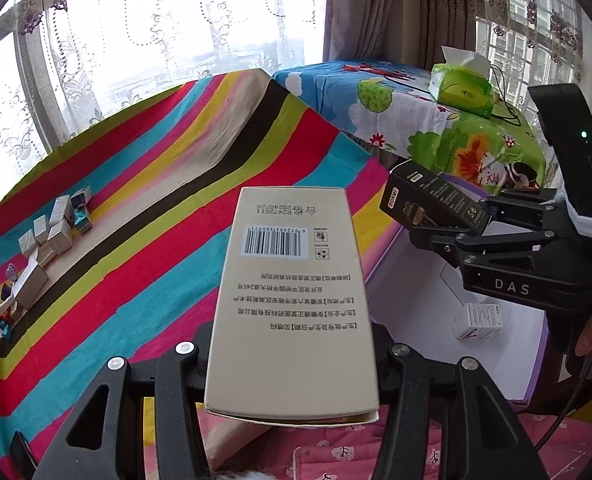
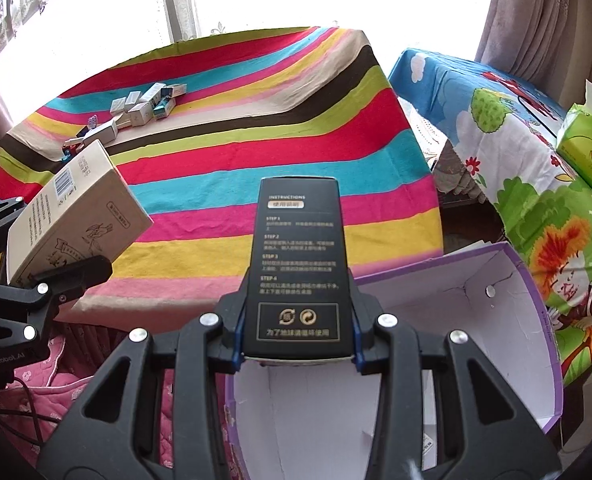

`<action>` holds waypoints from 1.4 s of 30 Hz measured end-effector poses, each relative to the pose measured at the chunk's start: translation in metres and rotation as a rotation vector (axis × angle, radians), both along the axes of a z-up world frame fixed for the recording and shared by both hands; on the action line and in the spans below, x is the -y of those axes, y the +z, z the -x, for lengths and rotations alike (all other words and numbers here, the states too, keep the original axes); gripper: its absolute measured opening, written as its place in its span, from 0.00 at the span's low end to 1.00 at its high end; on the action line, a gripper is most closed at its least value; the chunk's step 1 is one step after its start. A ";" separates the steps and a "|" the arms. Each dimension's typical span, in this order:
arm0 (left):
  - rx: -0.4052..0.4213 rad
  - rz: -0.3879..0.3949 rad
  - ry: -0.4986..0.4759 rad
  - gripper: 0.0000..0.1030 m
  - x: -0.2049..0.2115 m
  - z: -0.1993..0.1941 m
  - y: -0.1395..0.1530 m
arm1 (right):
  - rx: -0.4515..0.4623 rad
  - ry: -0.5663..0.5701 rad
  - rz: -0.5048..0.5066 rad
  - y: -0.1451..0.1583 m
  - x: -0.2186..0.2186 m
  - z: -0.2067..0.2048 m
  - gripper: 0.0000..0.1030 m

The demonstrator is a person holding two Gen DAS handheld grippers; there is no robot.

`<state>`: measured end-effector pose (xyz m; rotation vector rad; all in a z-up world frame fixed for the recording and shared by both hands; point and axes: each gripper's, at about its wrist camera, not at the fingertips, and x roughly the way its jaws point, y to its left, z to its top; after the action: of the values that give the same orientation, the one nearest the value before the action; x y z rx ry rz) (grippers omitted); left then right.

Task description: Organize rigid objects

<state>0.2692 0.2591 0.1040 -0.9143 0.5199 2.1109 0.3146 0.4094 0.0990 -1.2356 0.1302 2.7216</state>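
Note:
My left gripper (image 1: 292,354) is shut on a long beige box (image 1: 292,300) with a barcode, held above the striped tablecloth's near edge. It also shows in the right wrist view (image 2: 72,220) at the left. My right gripper (image 2: 297,344) is shut on a black box (image 2: 297,264) with printed instructions, held over the near edge of a purple storage box (image 2: 495,320) with a white inside. The black box (image 1: 431,200) and right gripper (image 1: 447,232) show at the right in the left wrist view, above the purple box (image 1: 535,360), which holds a small white box (image 1: 477,320).
Several small boxes (image 2: 144,108) lie at the far left of the striped table (image 2: 256,152), also seen in the left wrist view (image 1: 52,236). A green tissue pack (image 1: 461,88) sits on the cartoon-print cloth (image 1: 375,92) at the right. Pink quilted fabric (image 2: 56,380) lies below.

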 end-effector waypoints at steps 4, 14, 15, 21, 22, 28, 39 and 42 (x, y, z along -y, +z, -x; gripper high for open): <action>0.010 0.001 -0.062 0.51 -0.026 -0.011 0.005 | -0.009 -0.063 0.003 -0.001 -0.024 -0.014 0.41; 0.084 0.044 -0.206 0.51 -0.086 -0.039 -0.012 | 0.002 -0.216 -0.011 -0.007 -0.082 -0.042 0.41; 0.081 0.057 -0.216 0.51 -0.091 -0.042 -0.016 | 0.004 -0.229 -0.013 -0.007 -0.087 -0.045 0.41; 0.144 0.081 -0.279 0.51 -0.111 -0.057 -0.034 | 0.028 -0.296 -0.040 -0.012 -0.111 -0.062 0.41; 0.166 0.070 -0.277 0.51 -0.110 -0.056 -0.036 | 0.032 -0.309 -0.036 -0.013 -0.115 -0.064 0.41; 0.296 -0.036 -0.255 0.53 -0.106 -0.046 -0.039 | 0.031 -0.332 -0.033 -0.014 -0.123 -0.077 0.42; 0.228 -0.148 0.004 0.80 -0.052 0.021 -0.025 | 0.010 -0.338 -0.005 -0.006 -0.124 -0.073 0.67; 0.200 -0.138 0.160 0.81 -0.011 0.059 -0.035 | -0.007 -0.300 0.007 0.001 -0.111 -0.058 0.68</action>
<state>0.2103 0.2697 0.0688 -1.1025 0.2015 2.1366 0.3730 0.5204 0.0997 -1.1067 0.3006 2.4689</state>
